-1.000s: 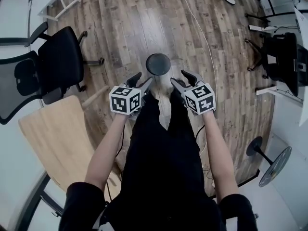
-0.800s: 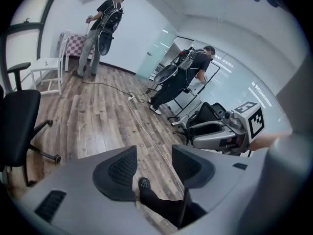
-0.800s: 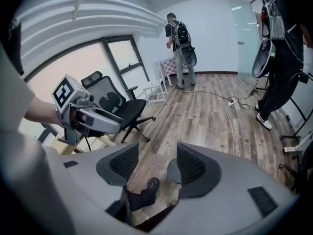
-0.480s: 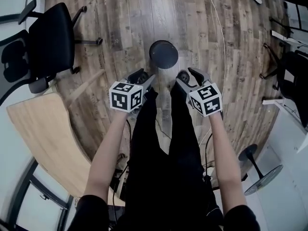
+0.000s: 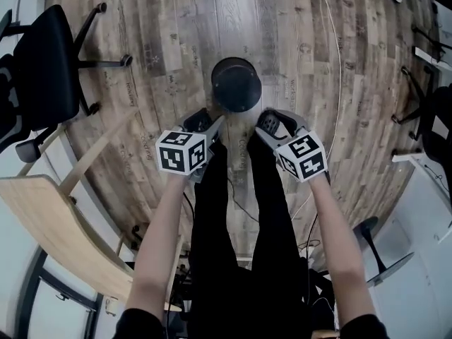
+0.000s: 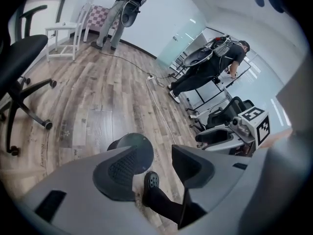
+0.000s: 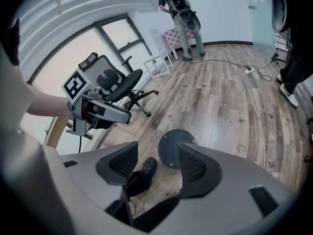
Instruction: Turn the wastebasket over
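A black office chair (image 5: 42,69) and a pale wooden table (image 5: 56,217) stand off to the left on the wood-plank floor (image 5: 162,34). The dark grey round plastic wastebasket (image 5: 235,83) stands on the floor just ahead of the person's perforated black shoe (image 7: 146,166). Its flat closed end faces up and its long axis is upright. Only the shoe shows between either claw's pads. The left claw (image 6: 159,163) is released and empty. The right claw (image 7: 156,163) has just been opening and grips nothing.
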Motion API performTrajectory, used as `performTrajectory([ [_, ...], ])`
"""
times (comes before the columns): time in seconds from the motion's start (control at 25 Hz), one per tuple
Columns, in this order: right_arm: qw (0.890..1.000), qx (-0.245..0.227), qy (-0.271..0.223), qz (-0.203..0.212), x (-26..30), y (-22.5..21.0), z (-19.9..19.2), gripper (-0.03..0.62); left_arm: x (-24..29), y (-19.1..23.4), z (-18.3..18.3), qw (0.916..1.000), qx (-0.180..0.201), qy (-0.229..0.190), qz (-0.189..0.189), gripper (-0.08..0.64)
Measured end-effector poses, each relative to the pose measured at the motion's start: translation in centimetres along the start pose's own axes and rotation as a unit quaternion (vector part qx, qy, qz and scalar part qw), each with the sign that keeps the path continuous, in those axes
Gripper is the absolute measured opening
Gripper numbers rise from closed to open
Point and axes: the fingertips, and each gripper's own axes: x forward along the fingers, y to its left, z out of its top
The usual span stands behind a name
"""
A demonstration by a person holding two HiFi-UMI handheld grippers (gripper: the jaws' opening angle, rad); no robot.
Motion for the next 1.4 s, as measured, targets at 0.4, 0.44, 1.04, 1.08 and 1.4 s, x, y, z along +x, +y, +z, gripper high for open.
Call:
performTrajectory([
  [0.4, 0.998, 0.048, 0.021, -0.034, 9.4, -7.5, -3.9, 0.247, 8.4, 6.7, -2.7, 0.9995, 0.004, 0.013, 0.027, 0.193],
  [0.44, 0.998, 0.05, 0.026, -0.034, 10.1, -7.9, -4.4, 0.247, 8.9, 7.3, -3.0, 0.9994, 0.004, 0.017, 0.03, 0.193],
  [1.04, 0.995, 0.068, 0.073, -0.027, 17.8, -13.5, -6.9, 0.27, 16.6, 12.7, -5.1, 0.9974, 0.036, 0.056, 0.027, 0.277],
  [1.08, 0.994, 0.077, 0.071, -0.019, 18.2, -13.7, -7.0, 0.276, 16.9, 12.8, -5.5, 0.9973, 0.036, 0.06, 0.023, 0.296],
  [1.4, 0.994, 0.101, 0.048, 0.018, 20.7, -14.6, -6.9, 0.316, 19.3, 14.2, -6.2, 0.9989, -0.009, 0.047, -0.005, 0.337],
])
